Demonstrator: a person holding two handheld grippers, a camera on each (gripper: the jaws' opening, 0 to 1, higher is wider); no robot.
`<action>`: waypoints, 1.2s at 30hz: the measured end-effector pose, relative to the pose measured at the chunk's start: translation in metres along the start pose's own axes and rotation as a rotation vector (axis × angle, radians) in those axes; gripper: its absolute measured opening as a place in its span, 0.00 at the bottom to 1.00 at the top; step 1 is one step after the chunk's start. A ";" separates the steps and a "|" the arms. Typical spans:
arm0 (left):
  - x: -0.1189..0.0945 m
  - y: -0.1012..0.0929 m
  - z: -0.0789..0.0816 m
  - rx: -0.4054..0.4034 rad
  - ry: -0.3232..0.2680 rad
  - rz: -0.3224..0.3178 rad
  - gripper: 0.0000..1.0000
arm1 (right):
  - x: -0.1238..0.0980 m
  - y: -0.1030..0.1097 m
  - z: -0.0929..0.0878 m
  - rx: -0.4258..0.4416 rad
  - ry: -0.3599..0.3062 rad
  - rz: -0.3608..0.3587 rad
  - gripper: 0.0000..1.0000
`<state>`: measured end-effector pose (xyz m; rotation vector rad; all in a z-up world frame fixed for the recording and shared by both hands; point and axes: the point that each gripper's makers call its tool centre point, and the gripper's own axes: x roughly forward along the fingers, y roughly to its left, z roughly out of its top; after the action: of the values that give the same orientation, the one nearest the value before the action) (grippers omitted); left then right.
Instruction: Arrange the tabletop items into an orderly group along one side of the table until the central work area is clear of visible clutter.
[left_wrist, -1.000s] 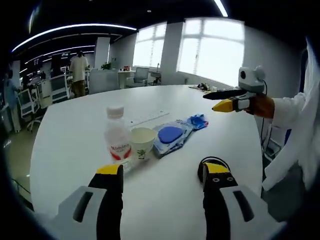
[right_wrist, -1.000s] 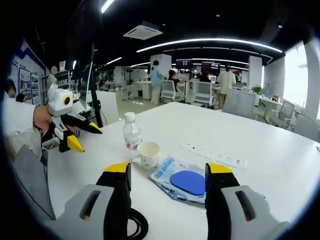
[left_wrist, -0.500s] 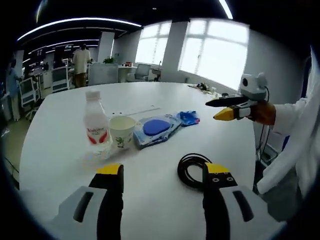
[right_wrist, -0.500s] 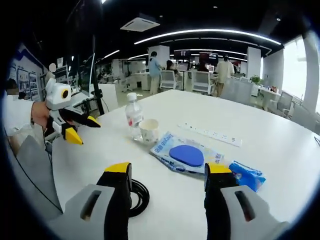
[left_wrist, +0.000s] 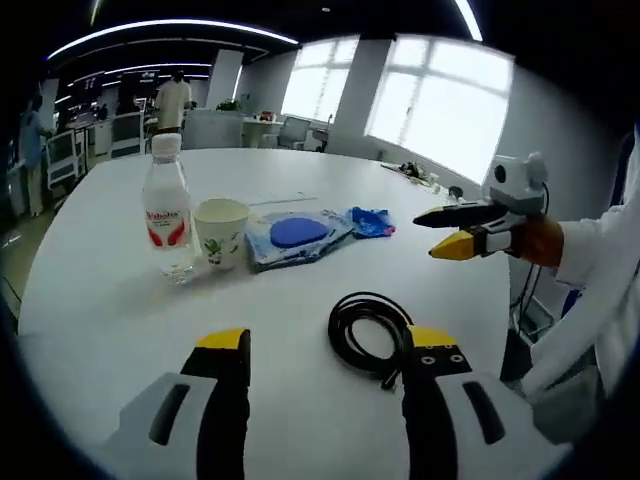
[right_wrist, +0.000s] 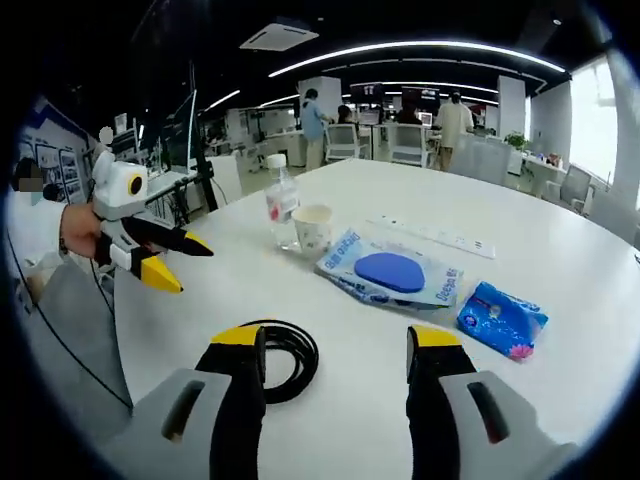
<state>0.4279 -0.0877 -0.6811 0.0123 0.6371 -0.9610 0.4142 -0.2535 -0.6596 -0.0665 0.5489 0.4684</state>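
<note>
White worktop (left_wrist: 120, 300). Water bottle (left_wrist: 166, 206), upright, red label, writing unreadable; paper cup (left_wrist: 221, 232) just beside, upright. Blue-lidded wipes pack (left_wrist: 292, 236) flat, long axis toward small blue packet (left_wrist: 371, 221). Black cable coil (left_wrist: 366, 333) flat, nearest. Left claw (left_wrist: 325, 345) open, empty, above worktop edge. Right claw (right_wrist: 335, 340) open, empty, over coil. White power strip (right_wrist: 437, 236) behind pack.

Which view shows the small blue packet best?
The right gripper view: the blue packet lies near and unobstructed on the table, its printed face visible. In the left gripper view it is farther, small and foreshortened beside the wipes pack.
</note>
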 end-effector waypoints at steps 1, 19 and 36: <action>0.002 0.000 -0.002 -0.004 0.001 0.002 0.61 | 0.001 0.001 -0.002 0.000 0.005 0.002 0.55; 0.041 -0.016 -0.027 -0.113 0.057 0.026 0.46 | 0.029 0.011 -0.048 0.053 0.112 0.054 0.44; 0.065 -0.025 -0.045 -0.157 0.120 0.056 0.35 | 0.053 0.023 -0.078 0.189 0.215 0.086 0.27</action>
<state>0.4125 -0.1388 -0.7444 -0.0514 0.8180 -0.8589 0.4057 -0.2256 -0.7527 0.0893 0.8070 0.4942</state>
